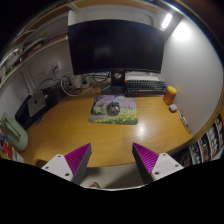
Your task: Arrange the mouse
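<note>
Grey mouse (113, 107) is seen resting on a patterned mouse mat (114, 112), well beyond the gripper (113, 160); nothing is held.

Fingers are spread apart, pink pads (76, 158) facing inward, lined up toward the mat, judged as an approach stance. Wooden desk (70, 128) carries the mat; keyboard (146, 86) and monitor (115, 45) sit behind it, an orange object (170, 93) near the keyboard.
</note>
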Action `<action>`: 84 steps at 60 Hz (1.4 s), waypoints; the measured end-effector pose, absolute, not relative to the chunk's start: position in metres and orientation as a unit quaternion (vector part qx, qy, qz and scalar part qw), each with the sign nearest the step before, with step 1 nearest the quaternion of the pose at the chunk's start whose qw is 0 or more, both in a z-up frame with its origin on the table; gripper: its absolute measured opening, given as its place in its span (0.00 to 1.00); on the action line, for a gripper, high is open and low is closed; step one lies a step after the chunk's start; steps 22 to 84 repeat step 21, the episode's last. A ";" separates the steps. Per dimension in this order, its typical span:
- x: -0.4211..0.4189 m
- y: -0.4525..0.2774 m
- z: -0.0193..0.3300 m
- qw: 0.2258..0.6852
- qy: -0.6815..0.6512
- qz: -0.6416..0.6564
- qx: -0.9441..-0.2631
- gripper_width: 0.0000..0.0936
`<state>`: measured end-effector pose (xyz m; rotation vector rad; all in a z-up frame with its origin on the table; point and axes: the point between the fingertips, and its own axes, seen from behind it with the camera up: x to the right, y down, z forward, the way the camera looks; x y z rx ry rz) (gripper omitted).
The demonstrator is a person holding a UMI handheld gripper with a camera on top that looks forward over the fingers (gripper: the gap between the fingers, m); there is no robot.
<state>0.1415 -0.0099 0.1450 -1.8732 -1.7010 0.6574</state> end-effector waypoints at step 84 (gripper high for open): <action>0.181 -0.013 0.176 0.292 -0.637 0.258 -0.665 0.91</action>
